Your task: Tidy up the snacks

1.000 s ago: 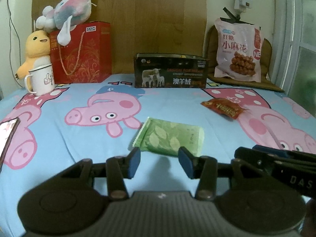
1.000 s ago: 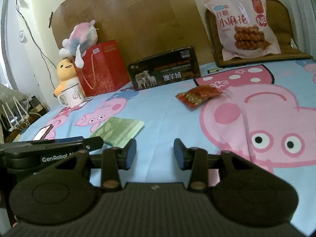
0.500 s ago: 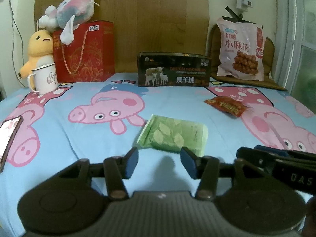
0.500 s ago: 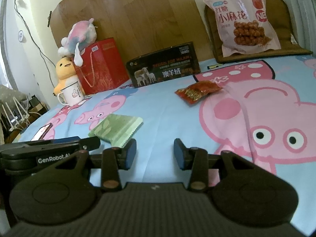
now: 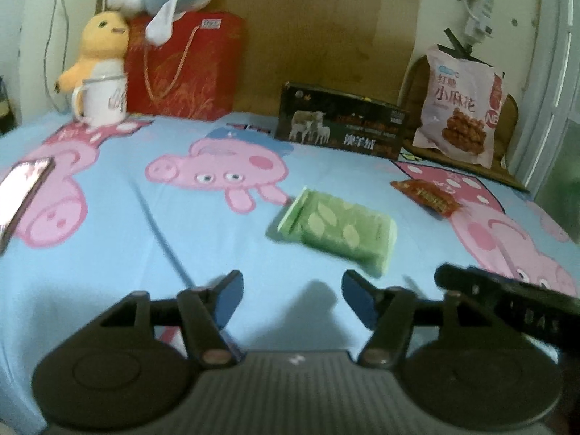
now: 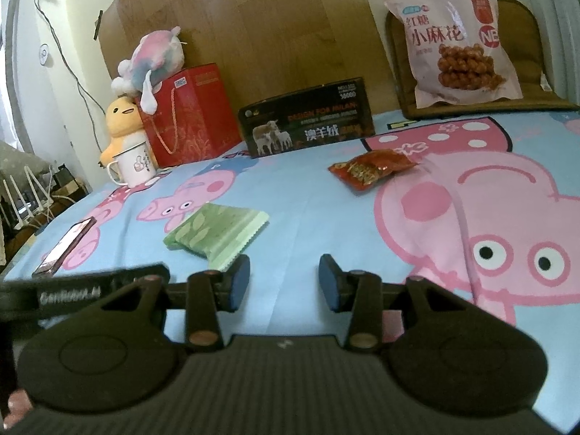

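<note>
Now | left gripper (image 5: 291, 291) tilted down over bed, jaws just widened, empty; green packet (image 5: 335, 230) at 1 o'clock | right gripper (image 6: 284, 282) parted, empty, packet at 11 o'clock

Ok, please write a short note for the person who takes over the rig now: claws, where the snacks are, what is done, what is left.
Left claw: open and empty; its jaws have just been opening, just short of the flat green leaf-print snack packet on the blue pig-print sheet.
Right claw: open, empty, over the sheet.
Small red foil snack packet: lies loose further back.
Large pale pink bag of twisted snacks: leans on the brown cushion.
Done: nothing picked up.
Left: probably grasp the green packet first, then the red one.
</note>
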`<state>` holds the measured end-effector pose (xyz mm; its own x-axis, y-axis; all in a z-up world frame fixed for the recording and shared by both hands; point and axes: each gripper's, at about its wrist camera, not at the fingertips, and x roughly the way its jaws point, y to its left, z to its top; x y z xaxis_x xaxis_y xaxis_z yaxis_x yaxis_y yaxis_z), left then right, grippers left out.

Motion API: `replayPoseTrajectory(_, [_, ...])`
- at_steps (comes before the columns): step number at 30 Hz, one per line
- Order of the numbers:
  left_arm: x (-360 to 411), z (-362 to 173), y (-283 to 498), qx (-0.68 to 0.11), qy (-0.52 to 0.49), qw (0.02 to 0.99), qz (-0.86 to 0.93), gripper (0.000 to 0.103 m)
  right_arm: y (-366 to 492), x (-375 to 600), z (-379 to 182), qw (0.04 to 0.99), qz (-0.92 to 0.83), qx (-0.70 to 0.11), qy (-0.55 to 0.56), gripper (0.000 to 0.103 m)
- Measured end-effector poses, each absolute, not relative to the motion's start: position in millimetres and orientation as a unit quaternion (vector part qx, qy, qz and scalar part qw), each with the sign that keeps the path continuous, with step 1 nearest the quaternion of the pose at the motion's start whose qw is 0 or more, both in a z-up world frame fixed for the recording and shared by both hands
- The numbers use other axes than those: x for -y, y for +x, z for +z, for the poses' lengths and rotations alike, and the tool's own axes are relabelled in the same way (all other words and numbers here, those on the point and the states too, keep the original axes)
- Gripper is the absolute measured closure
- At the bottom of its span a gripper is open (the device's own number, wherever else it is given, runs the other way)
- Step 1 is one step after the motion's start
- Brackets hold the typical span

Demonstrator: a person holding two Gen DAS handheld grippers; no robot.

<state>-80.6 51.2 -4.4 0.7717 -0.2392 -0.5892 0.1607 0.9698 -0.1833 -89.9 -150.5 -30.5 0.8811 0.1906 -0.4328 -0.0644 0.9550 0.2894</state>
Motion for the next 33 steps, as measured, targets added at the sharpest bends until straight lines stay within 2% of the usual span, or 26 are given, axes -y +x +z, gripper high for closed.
replayPoseTrajectory(1, [-51.5, -5.8, -84.3, -0.316, -0.061, 0.941, -0.106, 0.027, -89.3, 150.4, -30.7, 0.961, 0.066, -0.235, 0.134, 0.058])
replayPoseTrajectory(3, [-50.5, -6.3, -92.3, -0.305, -0.053, 0.945, -0.103, 0.019, -88.5, 149.9, -30.9, 0.961, 0.066, -0.235, 0.133, 0.058])
replayPoseTrajectory(8, [-55.8, -2.2, -107.4, -0.276, -0.048, 0.955, -0.091, 0.017, -87.2, 149.6, -31.5, 0.961, 0.066, -0.236, 0.131, 0.058])
replayPoseTrajectory(10, [-58.8, -3.7, -111.9, -0.276, -0.052, 0.956, -0.085, 0.010, -86.6, 149.8, -31.6, 0.961, 0.066, -0.236, 0.130, 0.058])
replayPoseTrajectory(12, [-63.0, -6.5, -114.1, -0.284, -0.063, 0.954, -0.076, 0.007, -85.7, 149.5, -31.8, 0.961, 0.065, -0.236, 0.130, 0.058])
replayPoseTrajectory(18, [-73.6, -11.0, -117.9, -0.290, -0.093, 0.950, -0.070, 0.005, -83.4, 148.5, -31.8, 0.961, 0.068, -0.237, 0.129, 0.058])
replayPoseTrajectory(21, [-70.9, -13.3, -116.9, -0.297, -0.089, 0.947, -0.081, 0.000, -82.7, 147.8, -32.2, 0.961, 0.070, -0.237, 0.127, 0.058])
replayPoseTrajectory(30, [-79.2, -12.6, -120.2, -0.282, -0.116, 0.950, -0.069, 0.000, -82.6, 148.3, -32.9, 0.961, 0.072, -0.236, 0.125, 0.057])
replayPoseTrajectory(33, [-80.7, -11.4, -122.1, -0.277, -0.119, 0.951, -0.065, 0.000, -82.3, 148.5, -33.8, 0.961, 0.077, -0.234, 0.126, 0.053])
